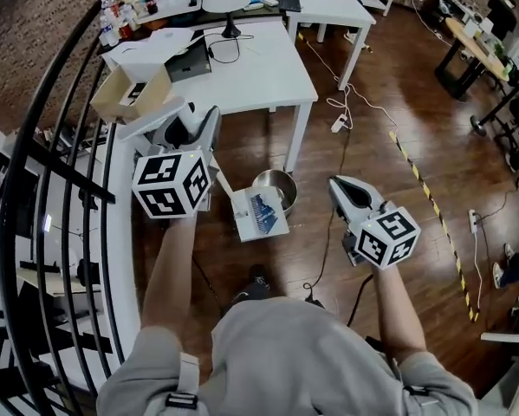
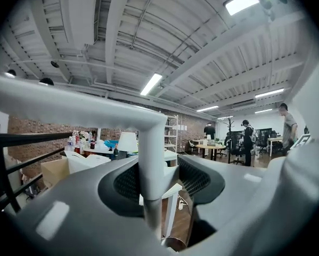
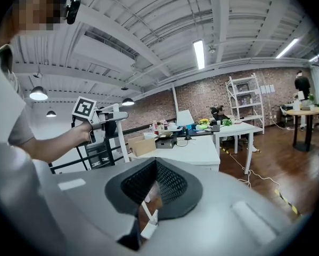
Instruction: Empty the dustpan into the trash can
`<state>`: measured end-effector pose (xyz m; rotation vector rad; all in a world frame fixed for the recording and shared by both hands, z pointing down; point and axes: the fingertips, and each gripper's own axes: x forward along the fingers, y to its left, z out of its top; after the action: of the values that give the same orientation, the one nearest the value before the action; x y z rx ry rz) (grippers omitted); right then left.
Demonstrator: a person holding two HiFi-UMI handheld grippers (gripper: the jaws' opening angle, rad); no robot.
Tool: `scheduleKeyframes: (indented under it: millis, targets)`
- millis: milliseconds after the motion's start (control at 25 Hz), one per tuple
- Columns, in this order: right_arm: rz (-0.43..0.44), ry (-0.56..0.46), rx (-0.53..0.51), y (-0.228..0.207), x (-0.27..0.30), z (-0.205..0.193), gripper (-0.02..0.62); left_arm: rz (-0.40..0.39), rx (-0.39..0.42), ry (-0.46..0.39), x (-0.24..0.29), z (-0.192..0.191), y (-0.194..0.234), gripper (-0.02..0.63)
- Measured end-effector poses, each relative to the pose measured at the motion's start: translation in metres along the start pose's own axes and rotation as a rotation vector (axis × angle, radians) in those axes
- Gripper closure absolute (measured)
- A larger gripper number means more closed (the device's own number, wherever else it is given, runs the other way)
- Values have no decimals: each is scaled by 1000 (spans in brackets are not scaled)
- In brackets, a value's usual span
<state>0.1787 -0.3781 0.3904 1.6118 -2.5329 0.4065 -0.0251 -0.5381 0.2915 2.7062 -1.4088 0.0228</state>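
Note:
My left gripper (image 1: 195, 130) is shut on the long white handle (image 2: 151, 164) of the dustpan, whose crossbar runs off to the left above the jaws. The white dustpan (image 1: 259, 215) hangs low over the wooden floor with blue bits in it. It is just in front of a round metal trash can (image 1: 276, 189), whose rim (image 2: 175, 244) shows at the bottom of the left gripper view. To the right, my right gripper (image 1: 346, 186) is held level, shut and empty. Through the slit under its jaws a piece of the dustpan (image 3: 148, 225) shows.
A white table (image 1: 259, 72) with a lamp, a laptop and a cardboard box (image 1: 129, 94) stands just beyond the trash can. A black railing (image 1: 60, 146) curves along the left. Cables and a power strip (image 1: 339, 124) lie on the floor. People stand far off at desks (image 2: 247, 140).

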Motion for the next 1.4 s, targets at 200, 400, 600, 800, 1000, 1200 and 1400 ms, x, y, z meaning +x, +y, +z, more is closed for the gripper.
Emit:
scheduleKeyframes:
  millis: [200, 400, 600, 800, 1000, 1200, 1400]
  targets:
    - [-46, 13, 32, -17, 30, -1, 597, -27, -6, 63, 44, -20, 19, 411]
    - [-73, 31, 53, -37, 42, 0, 597, -54, 17, 93, 82, -27, 18, 411]
    - [-67, 23, 53, -62, 48, -5, 597, -15, 50, 96, 117, -35, 20, 411]
    - [-51, -21, 49, -107, 40, 1, 597, 6, 101, 89, 161, -34, -2, 411]
    - [-35, -58, 52, -165, 23, 13, 597, -17, 152, 109, 218, -37, -55, 416]
    - [-14, -79, 50, -213, 10, 35, 597, -38, 201, 142, 274, -34, -107, 417]
    - [-46, -78, 85, -254, 4, 34, 597, -85, 237, 185, 328, -43, -146, 417]
